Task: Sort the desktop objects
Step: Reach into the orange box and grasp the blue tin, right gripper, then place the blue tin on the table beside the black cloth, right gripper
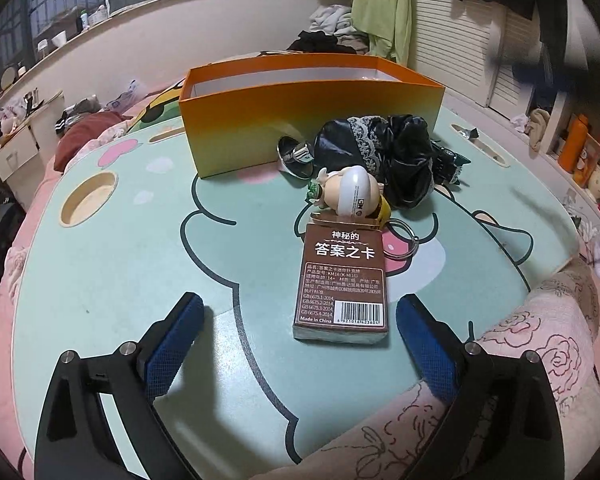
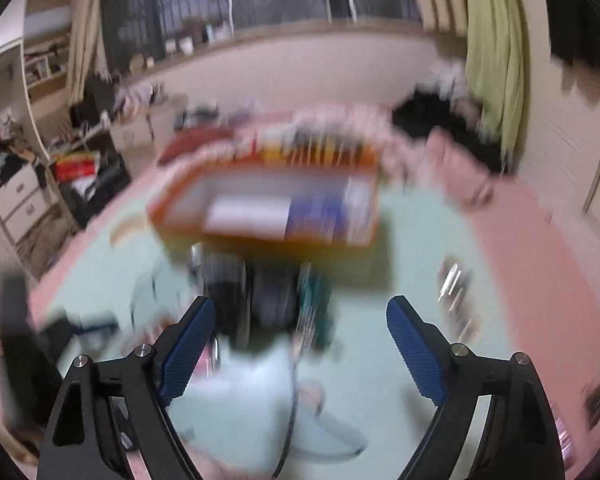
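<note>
In the left wrist view, the left tool (image 1: pixel 300 332) hangs low in the frame with its blue pads (image 1: pixel 172 344) wide apart and nothing between them. On the green cartoon table (image 1: pixel 120 240), just above the gap and a little right of centre, lies the brown card box (image 1: pixel 342 280), flat and barcode end nearest. Touching its far end is a small figurine (image 1: pixel 350 192) with a key ring (image 1: pixel 404 240) lying just to the right. Beyond those sit a shiny metal piece (image 1: pixel 296 156) and a bunched black bag (image 1: pixel 384 156). The orange box (image 1: pixel 300 116) stands open across the upper middle, its inside hidden from here.

The step in hand looks like the approach to the card box, as it lies nearest to the open pads. The next move probably calls for lowering the tool so the pads pass either long side of the box, then closing without nudging the figurine.

The right wrist view is heavily smeared. The right tool (image 2: pixel 300 340) shows at the bottom, pads apart and empty. The orange box (image 2: pixel 268 208) blurs across the centre with something pale and blue inside; I cannot tell what.
</note>
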Motion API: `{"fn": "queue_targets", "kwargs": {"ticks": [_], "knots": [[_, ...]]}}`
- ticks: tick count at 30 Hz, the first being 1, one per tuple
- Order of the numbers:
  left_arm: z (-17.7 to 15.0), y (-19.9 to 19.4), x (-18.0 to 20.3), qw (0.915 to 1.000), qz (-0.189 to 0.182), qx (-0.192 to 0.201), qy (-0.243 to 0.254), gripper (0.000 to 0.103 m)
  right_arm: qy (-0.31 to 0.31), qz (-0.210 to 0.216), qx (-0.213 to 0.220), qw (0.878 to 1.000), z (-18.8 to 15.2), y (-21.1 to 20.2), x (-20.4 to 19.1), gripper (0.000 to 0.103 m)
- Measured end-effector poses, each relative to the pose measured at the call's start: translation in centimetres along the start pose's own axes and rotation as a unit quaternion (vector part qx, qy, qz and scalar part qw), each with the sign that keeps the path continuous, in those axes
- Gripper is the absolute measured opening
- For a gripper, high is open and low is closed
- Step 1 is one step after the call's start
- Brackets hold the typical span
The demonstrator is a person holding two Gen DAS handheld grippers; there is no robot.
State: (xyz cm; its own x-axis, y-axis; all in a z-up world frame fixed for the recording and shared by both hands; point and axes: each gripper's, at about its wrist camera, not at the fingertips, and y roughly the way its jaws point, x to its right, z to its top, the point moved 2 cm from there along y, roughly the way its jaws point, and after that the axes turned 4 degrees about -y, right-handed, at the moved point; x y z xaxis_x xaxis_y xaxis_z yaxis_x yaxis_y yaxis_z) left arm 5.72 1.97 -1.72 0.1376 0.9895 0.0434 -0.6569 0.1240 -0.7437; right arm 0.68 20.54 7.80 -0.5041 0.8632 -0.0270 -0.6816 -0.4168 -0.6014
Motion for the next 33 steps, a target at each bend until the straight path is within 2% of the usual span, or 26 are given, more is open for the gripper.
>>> {"fn": "queue_targets", "kwargs": {"ticks": [2,3,5,6,7,8,10,14,15,17,19,20,23,26,28,30,33], "knots": [[-0.1,-0.1,0.0,1.0,0.0,0.001,0.0,0.097,-0.016,-0.006,0.002,1.0,4.0,0.1,0.4,0.088],[-0.1,-0.1,0.0,1.0,0.0,0.0,0.0,0.097,-0.023,-0.001,-0.012,1.0,6.0,1.3,0.6,0.088],[-0.1,-0.1,0.0,1.0,0.0,0.0,0.0,0.097,-0.03,0.019,-0.081,0.996,8.4,5.5,0.8,0.083],[-0.1,-0.1,0.0,1.0,0.0,0.0,0.0,0.097,-0.026,0.027,-0.139,0.99,9.1,8.5,1.0,0.073],[-0.1,-0.1,0.1,1.0,0.0,0.0,0.0,0.097,-0.021,0.027,-0.197,0.98,9.4,11.7,1.1,0.067],[-0.1,-0.1,0.0,1.0,0.0,0.001,0.0,0.097,-0.02,0.023,-0.229,0.973,9.6,13.5,1.3,0.062],[-0.1,-0.1,0.1,1.0,-0.001,0.002,0.0,0.097,-0.036,0.014,-0.284,0.958,9.9,17.1,1.1,0.062],[-0.2,-0.2,0.0,1.0,-0.004,0.004,-0.001,0.097,-0.055,-0.031,-0.344,0.937,9.2,20.7,1.3,0.062],[-0.2,-0.2,0.0,1.0,-0.004,0.004,-0.002,0.097,-0.047,-0.027,-0.355,0.933,8.8,21.4,1.5,0.065],[-0.1,-0.3,0.0,1.0,-0.004,0.006,-0.001,0.097,-0.022,0.0,-0.363,0.932,8.2,22.4,1.6,0.066],[-0.1,-0.3,0.1,1.0,-0.003,0.006,-0.001,0.097,-0.053,-0.021,-0.371,0.927,7.3,23.1,0.9,0.068],[-0.1,-0.3,0.0,1.0,-0.004,0.006,-0.002,0.097,-0.074,-0.043,-0.371,0.925,6.8,23.4,0.4,0.067],[-0.1,-0.3,0.0,1.0,-0.005,0.007,-0.003,0.097,-0.085,-0.041,-0.345,0.934,6.5,22.9,-0.4,0.067],[-0.1,-0.3,-0.1,1.0,-0.005,0.007,-0.003,0.097,-0.059,-0.003,-0.307,0.95,6.9,21.7,-0.2,0.066],[-0.1,-0.3,-0.1,1.0,-0.005,0.007,-0.004,0.097,-0.021,0.028,-0.253,0.967,8.6,19.4,0.6,0.066],[-0.1,-0.3,-0.1,1.0,-0.005,0.007,-0.004,0.097,0.002,0.03,-0.18,0.983,10.6,15.3,1.8,0.066],[-0.1,-0.3,-0.1,1.0,-0.004,0.007,-0.004,0.097,-0.009,0.022,-0.122,0.992,11.6,9.6,1.8,0.066]]}}
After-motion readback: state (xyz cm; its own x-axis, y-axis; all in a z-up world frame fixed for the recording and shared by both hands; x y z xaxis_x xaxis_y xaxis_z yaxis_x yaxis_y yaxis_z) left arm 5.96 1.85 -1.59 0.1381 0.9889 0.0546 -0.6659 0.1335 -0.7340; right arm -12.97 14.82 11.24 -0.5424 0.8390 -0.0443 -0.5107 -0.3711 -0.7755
